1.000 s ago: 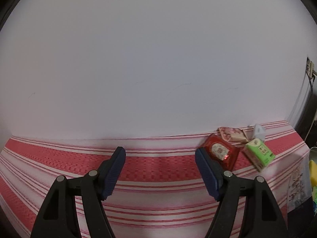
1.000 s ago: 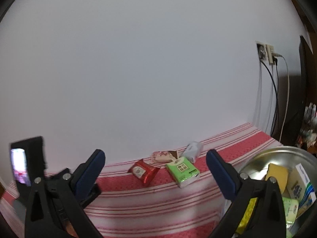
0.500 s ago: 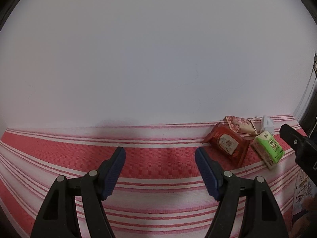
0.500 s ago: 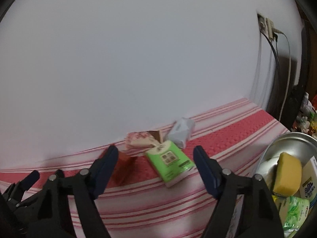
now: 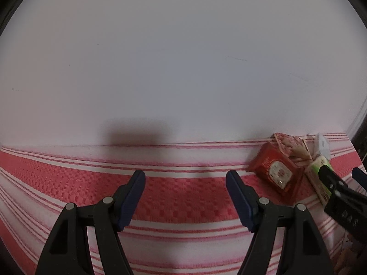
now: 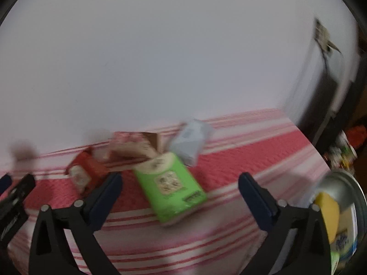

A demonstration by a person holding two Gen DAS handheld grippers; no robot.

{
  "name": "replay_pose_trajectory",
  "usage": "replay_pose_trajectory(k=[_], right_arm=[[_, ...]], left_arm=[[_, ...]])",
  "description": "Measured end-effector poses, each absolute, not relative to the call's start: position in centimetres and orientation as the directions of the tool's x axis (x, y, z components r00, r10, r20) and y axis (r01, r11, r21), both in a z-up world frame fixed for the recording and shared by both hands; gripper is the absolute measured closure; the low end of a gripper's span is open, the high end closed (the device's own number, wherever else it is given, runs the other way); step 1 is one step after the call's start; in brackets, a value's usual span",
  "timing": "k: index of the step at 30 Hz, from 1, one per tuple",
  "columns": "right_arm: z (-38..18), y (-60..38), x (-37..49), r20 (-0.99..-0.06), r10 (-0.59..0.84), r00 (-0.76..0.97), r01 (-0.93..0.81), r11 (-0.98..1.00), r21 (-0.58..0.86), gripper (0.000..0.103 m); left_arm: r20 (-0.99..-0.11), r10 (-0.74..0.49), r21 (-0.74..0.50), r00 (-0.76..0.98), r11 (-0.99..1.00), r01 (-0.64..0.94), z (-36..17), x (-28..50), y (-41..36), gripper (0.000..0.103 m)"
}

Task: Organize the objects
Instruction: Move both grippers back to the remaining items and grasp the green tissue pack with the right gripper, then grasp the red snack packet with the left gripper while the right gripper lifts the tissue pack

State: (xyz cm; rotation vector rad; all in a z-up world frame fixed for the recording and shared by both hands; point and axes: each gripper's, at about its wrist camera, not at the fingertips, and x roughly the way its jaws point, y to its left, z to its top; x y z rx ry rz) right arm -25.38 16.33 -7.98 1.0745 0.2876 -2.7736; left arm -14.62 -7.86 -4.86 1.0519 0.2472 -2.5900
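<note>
Four packs lie together on the red-and-white striped cloth (image 5: 183, 197) by the wall: a red packet (image 5: 275, 171) (image 6: 84, 169), a pink-brown packet (image 6: 133, 146), a pale blue-white pack (image 6: 191, 142) and a green tissue pack (image 6: 169, 183). My right gripper (image 6: 180, 181) hovers just short of the green pack, which lies in line with the gap between its jaws, untouched. Its jaws are opening. My left gripper (image 5: 185, 176) stands open over bare cloth, left of the red packet, with nothing between its fingers. The right gripper (image 5: 341, 176) shows at the right edge of the left wrist view.
A metal bowl (image 6: 339, 178) at the right holds a yellow sponge (image 6: 328, 213) and several packs. The white wall rises straight behind the cloth. A wall socket (image 6: 323, 34) with a cable and a dark edge lie far right. My left gripper (image 6: 17, 183) is at the left edge.
The right gripper has dropped and closed in on the packs, so the green pack looms larger between its jaws; the jaws narrowed, then widened. The left gripper crept forward and down.
</note>
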Motion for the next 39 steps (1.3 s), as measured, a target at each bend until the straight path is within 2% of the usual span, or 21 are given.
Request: replay_pose_trajectory(k=[3, 8, 10, 12, 16, 18, 19, 20, 23, 29, 34, 39], right_arm=[[-7.5, 15.0, -24.6, -0.638, -0.020, -0.770, 0.221, -0.946, -0.237, 0.008], [-9.4, 15.4, -26.1, -0.733, -0.061, -0.677, 0.254, -0.955, -0.155, 0.008], [-10.2, 15.6, -26.7, -0.759, -0.054, -0.648, 0.252, -0.956, -0.147, 0.013], [-10.9, 16.2, -27.4, -0.796, -0.099, -0.597, 0.257, -0.964, -0.074, 0.015], [-11.1, 16.8, -27.8, -0.807, -0.128, -0.577, 0.252, -0.967, -0.026, 0.015], [-10.9, 16.7, -27.5, -0.801, -0.139, -0.582, 0.265, -0.964, -0.025, 0.025], [-10.7, 16.6, -27.3, -0.796, -0.146, -0.588, 0.272, -0.962, -0.025, 0.043], [-10.6, 16.5, -27.1, -0.796, -0.154, -0.585, 0.281, -0.959, -0.021, 0.049], [-10.3, 16.5, -26.8, -0.790, -0.168, -0.590, 0.283, -0.959, -0.006, 0.051], [-7.7, 17.1, -24.6, -0.737, -0.253, -0.626, 0.299, -0.952, 0.073, 0.053], [-4.7, 18.1, -21.4, -0.649, -0.312, -0.693, 0.328, -0.939, 0.101, 0.053], [-1.8, 20.3, -16.5, -0.550, -0.365, -0.752, 0.361, -0.925, 0.120, 0.053]], left_arm=[[-0.709, -0.230, -0.049, -0.667, -0.927, 0.371, -5.0, -14.7, -8.1, 0.028], [-0.708, -0.235, -0.036, -0.666, -0.930, 0.366, -5.0, -14.5, -7.7, 0.028], [-0.708, -0.238, -0.030, -0.665, -0.931, 0.365, -5.1, -14.8, -7.7, 0.028], [-0.709, -0.238, -0.030, -0.664, -0.930, 0.366, -5.1, -14.7, -7.6, 0.029], [-0.712, -0.238, -0.029, -0.661, -0.930, 0.366, -5.1, -14.6, -7.5, 0.029], [-0.711, -0.239, -0.028, -0.661, -0.930, 0.366, -5.1, -14.7, -7.4, 0.028], [-0.711, -0.238, -0.029, -0.662, -0.930, 0.366, -4.8, -14.5, -7.5, 0.028], [-0.710, -0.237, -0.030, -0.663, -0.930, 0.365, -4.8, -14.5, -7.5, 0.028], [-0.711, -0.232, -0.036, -0.664, -0.931, 0.364, -4.8, -14.4, -7.6, 0.028], [-0.711, -0.219, -0.050, -0.668, -0.932, 0.358, -4.9, -14.2, -7.9, 0.028], [-0.710, -0.182, -0.084, -0.681, -0.937, 0.338, -5.0, -14.4, -8.3, 0.028], [-0.697, -0.110, -0.105, -0.708, -0.962, 0.253, -4.8, -14.5, -7.0, 0.028]])
